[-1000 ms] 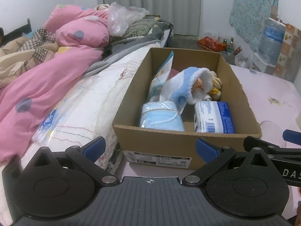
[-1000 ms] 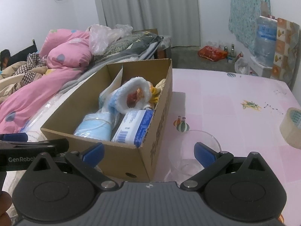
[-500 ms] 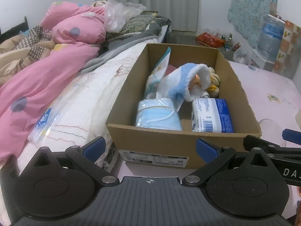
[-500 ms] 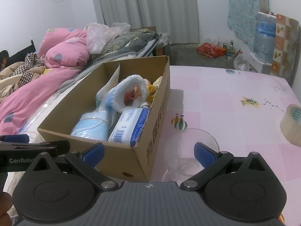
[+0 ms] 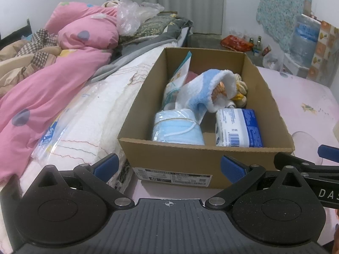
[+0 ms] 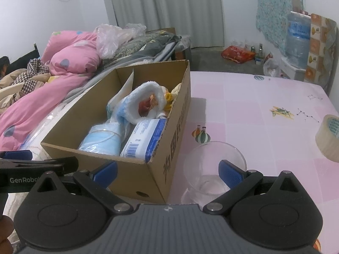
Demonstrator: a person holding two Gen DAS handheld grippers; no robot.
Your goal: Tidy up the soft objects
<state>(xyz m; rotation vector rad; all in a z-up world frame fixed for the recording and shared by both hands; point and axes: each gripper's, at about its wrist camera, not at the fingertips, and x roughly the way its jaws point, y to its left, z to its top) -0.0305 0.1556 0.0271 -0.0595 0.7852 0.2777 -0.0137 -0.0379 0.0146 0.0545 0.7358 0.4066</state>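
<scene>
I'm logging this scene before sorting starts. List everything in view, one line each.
cardboard box: 1, brown, on the table beside the bed
face masks: 1 bundle, light blue, box's near left
tissue pack: 1, white and blue, box's near right
fleece cloth: 1, blue and white, box's middle
paper packet: 1, pale, against box's left wall
glass bowl: 1, clear, right of box
tape roll: 1, translucent, table's right edge
table: 1, pink checked
duvet: 1, pink, on bed
water jug: 1, blue, far right
left gripper: jaws open, empty
right gripper: jaws open, empty
</scene>
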